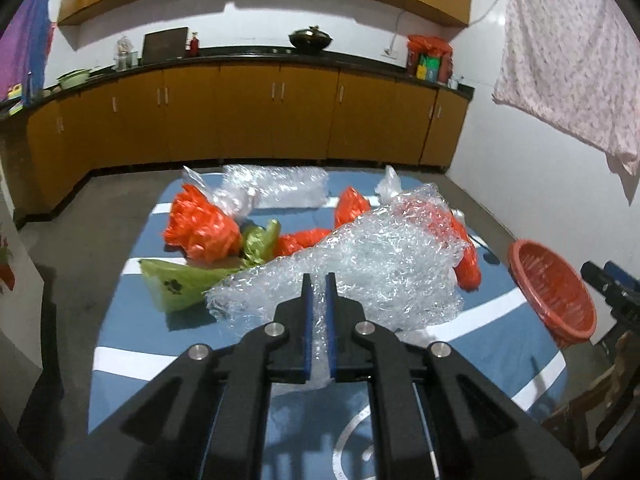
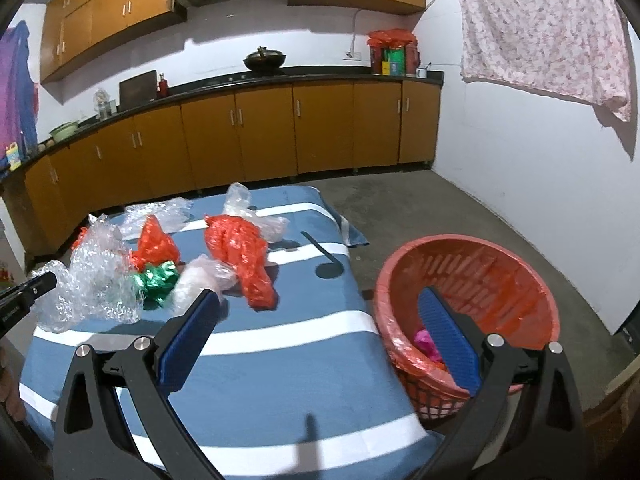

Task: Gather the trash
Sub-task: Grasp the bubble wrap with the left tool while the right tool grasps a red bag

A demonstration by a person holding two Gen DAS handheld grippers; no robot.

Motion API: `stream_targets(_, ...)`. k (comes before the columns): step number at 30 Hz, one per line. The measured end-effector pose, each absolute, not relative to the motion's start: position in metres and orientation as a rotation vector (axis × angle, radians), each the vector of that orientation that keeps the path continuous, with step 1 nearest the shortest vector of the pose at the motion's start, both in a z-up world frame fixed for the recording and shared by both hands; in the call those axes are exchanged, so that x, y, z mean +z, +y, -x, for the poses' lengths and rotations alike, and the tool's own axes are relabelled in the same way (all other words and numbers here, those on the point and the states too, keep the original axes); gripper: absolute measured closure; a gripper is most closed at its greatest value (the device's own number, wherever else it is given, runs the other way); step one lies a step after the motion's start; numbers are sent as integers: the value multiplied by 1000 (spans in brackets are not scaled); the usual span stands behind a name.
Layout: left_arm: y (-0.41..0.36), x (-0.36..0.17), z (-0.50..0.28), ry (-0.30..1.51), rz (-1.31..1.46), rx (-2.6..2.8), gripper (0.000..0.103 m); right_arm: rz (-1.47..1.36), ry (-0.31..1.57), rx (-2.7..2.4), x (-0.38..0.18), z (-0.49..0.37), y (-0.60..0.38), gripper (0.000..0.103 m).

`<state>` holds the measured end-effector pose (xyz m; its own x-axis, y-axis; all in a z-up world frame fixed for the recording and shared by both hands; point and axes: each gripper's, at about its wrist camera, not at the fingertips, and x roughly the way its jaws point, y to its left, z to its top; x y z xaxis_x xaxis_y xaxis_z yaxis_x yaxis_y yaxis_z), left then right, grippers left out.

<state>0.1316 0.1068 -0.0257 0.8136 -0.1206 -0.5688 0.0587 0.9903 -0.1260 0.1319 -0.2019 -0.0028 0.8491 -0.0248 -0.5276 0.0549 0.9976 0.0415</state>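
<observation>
Plastic in the left wrist view: the left gripper has its jaws pressed together on a sheet of bubble wrap, which spreads ahead of and to the right of the fingers.
Left view, further trash: beyond the wrap lie orange bags and a green bag with a paw print, left of the gripper, on the blue striped cloth.
Left view, basket: the orange basket shows far right, off the cloth's edge; its inside cannot be seen.
Right wrist view: the right gripper stands spread wide with nothing between its blue pads.
Right view only: the basket sits just beyond the right finger, lined with orange plastic, with a pink scrap at the bottom.
Right view, trash: bubble wrap far left, orange bag ahead.
</observation>
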Motion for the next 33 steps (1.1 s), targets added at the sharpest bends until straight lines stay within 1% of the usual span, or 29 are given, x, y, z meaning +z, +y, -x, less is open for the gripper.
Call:
stream_targets(2, 112, -21, -131, 601, 113, -79, 96, -60, 563, -21, -6, -140, -196, 11)
stream_targets(7, 122, -12, -133, 575, 136, -38, 96, -74, 612, 47, -21, -176, -178, 26)
stream_targets(8, 123, -11, -134, 573, 142, -33, 96, -76, 621, 53, -24, -182, -175, 28)
stream_targets(10, 124, -10, -138, 570, 155, -23, 96, -81, 642, 69, -33, -196, -170, 36)
stream_targets(12, 125, -10, -144, 568, 167, -13, 96, -74, 671, 79, -43, -214, -165, 42)
stream_targets(15, 125, -11, -150, 568, 181, -8, 96, -76, 699, 83, -52, -236, -160, 47)
stream_targets(18, 125, -11, -157, 565, 188, -3, 96, -81, 728, 90, -61, -254, -158, 49)
stream_targets(20, 124, -11, -161, 563, 191, -2, 96, -83, 754, 92, -67, -263, -157, 55)
stream_targets(21, 124, -11, -161, 562, 192, -2, 96, -83, 769, 96, -71, -267, -157, 62)
stream_targets(22, 124, -11, -162, 560, 193, -1, 96, -83, 785, 107, -75, -270, -156, 73)
stream_targets(23, 124, -11, -163, 558, 194, 0, 96, -82, 796, 121, -77, -271, -155, 80)
stream_targets(24, 125, -11, -164, 557, 195, 1, 96, -76, 799, 129, -78, -270, -155, 89)
stream_targets(25, 125, -11, -164, 556, 198, 2, 96, -66, 796, 134, -78, -269, -153, 95)
stream_targets(30, 128, -12, -165, 557, 209, 8, 96, -59, 743, 179, -66, -253, -153, 100)
stream_targets(33, 128, -12, -165, 555, 210, 6, 96, -68, 695, 205, -49, -240, -156, 100)
